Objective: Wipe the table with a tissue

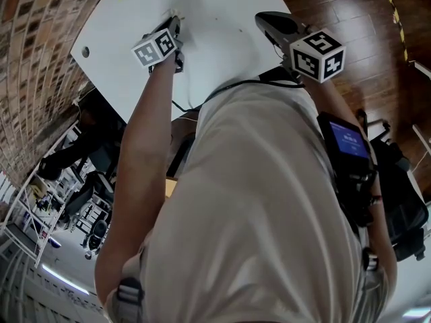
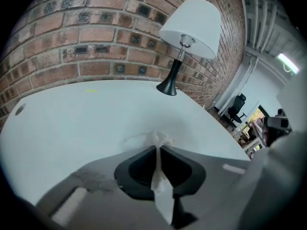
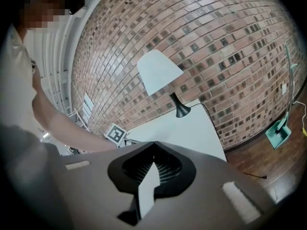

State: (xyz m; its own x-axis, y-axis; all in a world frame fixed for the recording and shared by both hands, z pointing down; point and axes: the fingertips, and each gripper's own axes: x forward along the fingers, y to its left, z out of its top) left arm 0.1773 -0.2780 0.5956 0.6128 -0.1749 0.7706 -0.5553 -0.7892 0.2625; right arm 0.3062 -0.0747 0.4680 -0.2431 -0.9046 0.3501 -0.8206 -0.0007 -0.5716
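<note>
Pinching tissue [image 2: 162, 189] in left gripper [image 2: 157, 147]; table [image 2: 72, 121] beneath.

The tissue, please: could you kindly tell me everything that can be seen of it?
The tissue is thin, soft, white paper, crumpled. The left claw is shut on it: a narrow strip runs back between the jaws, and a ruffled tuft sticks out past the tips, where it seems to rest on the white table.
</note>
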